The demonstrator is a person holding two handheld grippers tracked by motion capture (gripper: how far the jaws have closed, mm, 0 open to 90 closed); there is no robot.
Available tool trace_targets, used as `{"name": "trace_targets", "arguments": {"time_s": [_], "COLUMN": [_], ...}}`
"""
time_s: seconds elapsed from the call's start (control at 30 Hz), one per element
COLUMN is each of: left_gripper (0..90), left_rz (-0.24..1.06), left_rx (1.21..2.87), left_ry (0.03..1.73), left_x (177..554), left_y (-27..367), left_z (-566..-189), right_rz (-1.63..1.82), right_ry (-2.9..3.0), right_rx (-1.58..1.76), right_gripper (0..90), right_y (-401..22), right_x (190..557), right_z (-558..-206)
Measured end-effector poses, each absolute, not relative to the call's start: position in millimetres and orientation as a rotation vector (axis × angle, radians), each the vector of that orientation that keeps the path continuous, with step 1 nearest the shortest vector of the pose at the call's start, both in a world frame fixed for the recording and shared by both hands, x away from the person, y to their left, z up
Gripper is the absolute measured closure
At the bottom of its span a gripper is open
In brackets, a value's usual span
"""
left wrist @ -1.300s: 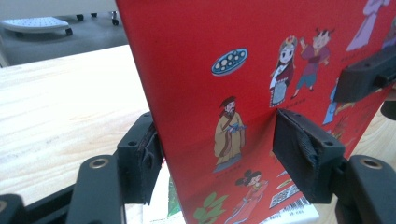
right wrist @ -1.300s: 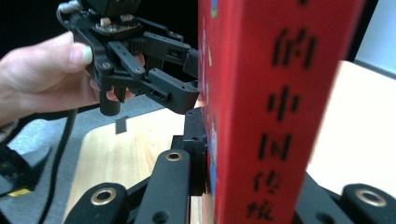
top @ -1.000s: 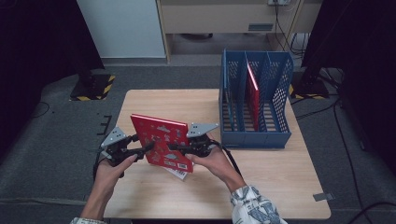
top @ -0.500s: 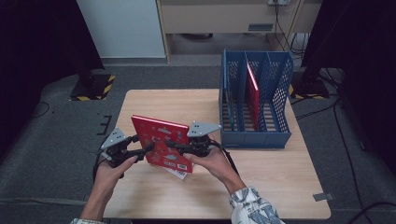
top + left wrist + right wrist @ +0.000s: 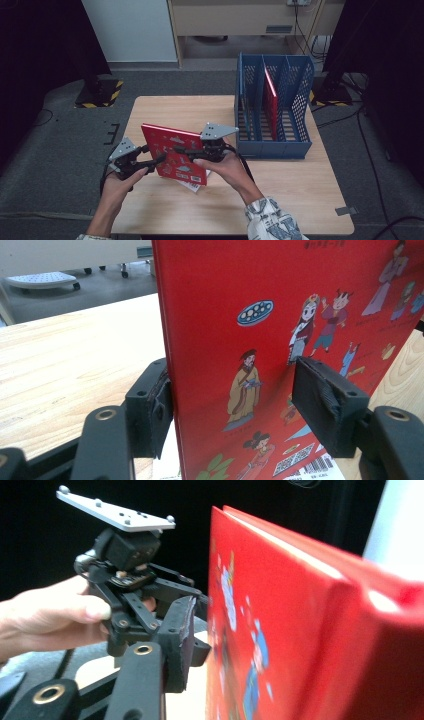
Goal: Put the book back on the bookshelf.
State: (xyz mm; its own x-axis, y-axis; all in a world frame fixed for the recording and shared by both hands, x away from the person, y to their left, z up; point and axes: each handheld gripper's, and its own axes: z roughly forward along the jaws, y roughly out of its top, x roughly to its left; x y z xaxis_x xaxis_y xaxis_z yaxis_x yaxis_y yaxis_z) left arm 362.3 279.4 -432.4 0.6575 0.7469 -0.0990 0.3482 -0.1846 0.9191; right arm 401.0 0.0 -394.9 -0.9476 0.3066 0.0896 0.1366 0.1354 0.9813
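The red book (image 5: 174, 154) stands almost upright above the near left part of the wooden table (image 5: 280, 190), with its illustrated cover turned toward the person. Its lower corner is close to a white paper (image 5: 196, 185) that lies flat on the table under it; if the book touches this paper I cannot tell.

The left gripper (image 5: 152, 161) holds the book at its left edge. In the left gripper view the book (image 5: 280, 340) passes between the two black jaws: the left pad lies against the hidden side of the cover, and the right pad meets the front at its far edge, near the small drawn figures (the rest of this pad stands a little off the cover). So the jaws are clamped on the book, and the person's left hand (image 5: 117, 182) grips the handle behind them.

The right gripper (image 5: 187, 150) is at the right side of the book, in the person's right hand (image 5: 225, 167). Its jaws have just been opening. In the right gripper view the book (image 5: 300, 630) still stands between them, but the left pad is apart from the cover, with a dark gap visible; the other jaw is hidden behind the book. The left gripper (image 5: 187, 611) shows farther off in that view, at the far edge of the book.

On the far right part of the table stands a blue file rack (image 5: 300, 90). A second red book (image 5: 271, 102) stands upright in its middle compartment.
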Motion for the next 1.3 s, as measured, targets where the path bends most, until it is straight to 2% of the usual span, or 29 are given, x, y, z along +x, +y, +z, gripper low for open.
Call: {"name": "trace_targets", "arguments": {"time_s": [0.2,0.5,1.17,1.27,1.3], "left_gripper": [33.8,33.7,33.1,31.3,27.7], "left_rz": [0.456,0.458,0.455,0.446,0.443], "left_rx": [1.787,1.789,1.791,1.784,1.789], "left_ry": [0.88,0.879,0.876,0.874,0.876], "left_x": [361.9,361.9,361.7,361.1,360.8], "left_y": [279.6,279.2,279.2,278.8,278.3], "left_z": [-432.2,-432.2,-432.4,-433.7,-434.4], "right_rz": [1.979,2.004,2.004,1.999,1.994], "right_ry": [2.239,2.229,2.237,2.245,2.244], "right_rx": [0.461,0.481,0.502,0.483,0.48], "right_gripper": [63.5,70.0,77.6,79.2,79.4], "right_y": [2.7,1.7,4.1,3.6,3.4], "right_x": [403.5,405.8,407.2,405.6,404.9], "right_z": [-392.3,-391.2,-389.6,-388.6,-388.2]}}
